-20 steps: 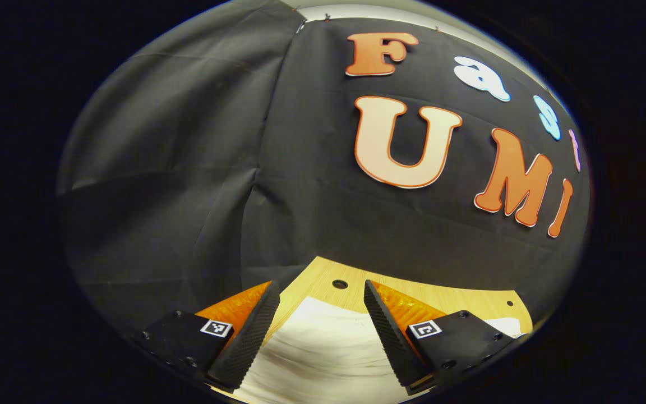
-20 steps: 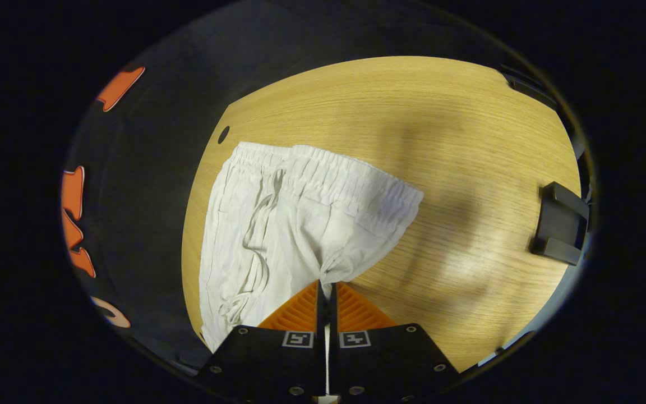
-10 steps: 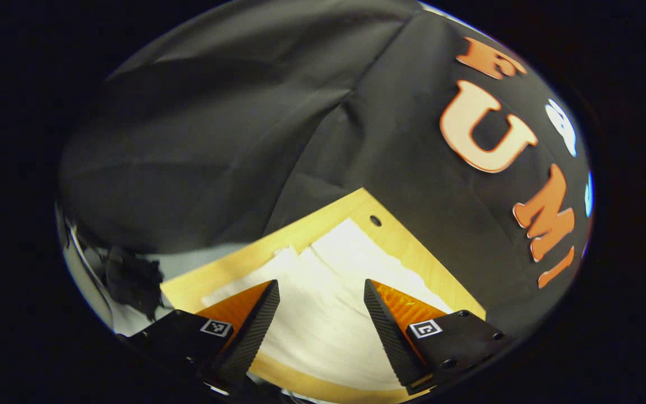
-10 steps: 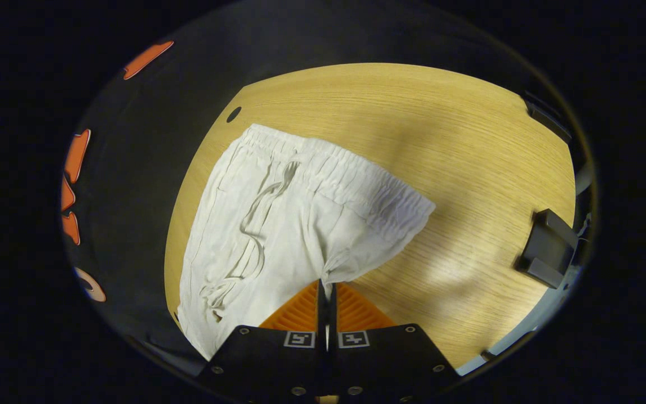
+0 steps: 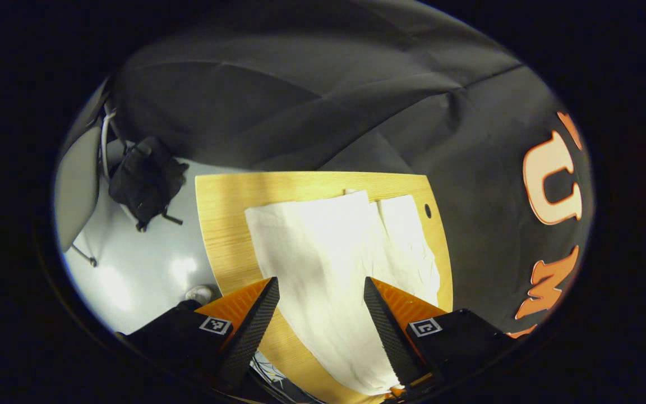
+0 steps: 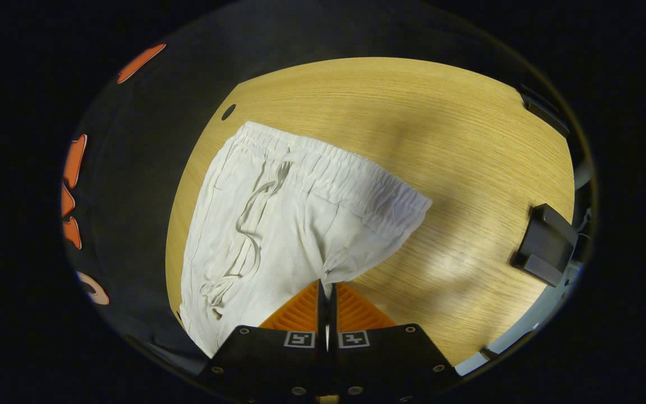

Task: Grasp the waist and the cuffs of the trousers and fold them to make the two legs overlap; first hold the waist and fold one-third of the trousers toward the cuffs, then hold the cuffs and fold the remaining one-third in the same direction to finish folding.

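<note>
Swinging round since a second ago, the left gripper (image 5: 321, 314) is now looking down at the wooden table (image 5: 227, 224) and the white trousers (image 5: 323, 252) instead of at the black wall cloth (image 5: 300, 112); a dark bag (image 5: 146, 179) on the pale floor (image 5: 138, 269) is coming into sight. Its jaws are standing wide apart — nothing between them, trouser fabric lying beyond. The right gripper (image 6: 326, 292) is barely shifting, its jaws pressed together and pinching the trousers' edge below the elastic waist (image 6: 345, 174). A black block (image 6: 544, 244) is sitting near the table edge.
</note>
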The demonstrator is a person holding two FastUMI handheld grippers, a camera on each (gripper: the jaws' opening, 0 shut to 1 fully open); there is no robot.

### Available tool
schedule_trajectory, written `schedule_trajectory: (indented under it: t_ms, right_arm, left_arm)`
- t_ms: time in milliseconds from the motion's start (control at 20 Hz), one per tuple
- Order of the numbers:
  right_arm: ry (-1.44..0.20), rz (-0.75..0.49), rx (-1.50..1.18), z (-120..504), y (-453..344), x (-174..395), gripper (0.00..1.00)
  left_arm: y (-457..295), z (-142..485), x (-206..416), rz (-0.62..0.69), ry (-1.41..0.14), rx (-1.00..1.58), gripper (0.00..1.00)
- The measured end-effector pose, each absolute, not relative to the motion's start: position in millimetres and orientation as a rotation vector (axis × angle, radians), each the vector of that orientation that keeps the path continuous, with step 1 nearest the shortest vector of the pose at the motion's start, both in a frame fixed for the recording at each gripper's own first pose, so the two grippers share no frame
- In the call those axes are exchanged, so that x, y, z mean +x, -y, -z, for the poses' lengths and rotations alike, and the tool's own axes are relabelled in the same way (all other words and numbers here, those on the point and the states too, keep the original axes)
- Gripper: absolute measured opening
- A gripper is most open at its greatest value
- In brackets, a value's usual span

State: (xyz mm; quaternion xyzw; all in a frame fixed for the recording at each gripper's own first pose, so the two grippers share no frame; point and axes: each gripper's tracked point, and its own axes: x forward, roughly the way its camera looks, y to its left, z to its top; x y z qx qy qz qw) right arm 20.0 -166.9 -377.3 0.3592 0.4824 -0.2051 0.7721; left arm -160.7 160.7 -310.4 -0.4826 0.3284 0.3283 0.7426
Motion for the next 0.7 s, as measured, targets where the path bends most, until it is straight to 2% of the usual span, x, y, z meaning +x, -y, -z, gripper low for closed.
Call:
schedule_trajectory:
  t_ms: [400,700]
  right_arm:
    - [-1.059,0.451,0.792,376.7,169.4,18.4,0.01]
    - [-1.069,0.456,0.789,376.8,170.2,18.4,0.01]
  left_arm:
    - [-171.6,345.5,-162.9,-0.815,-0.802,-1.083,0.99]
    - [-176.0,354.9,-155.9,-0.84,-0.816,-1.103,0.99]
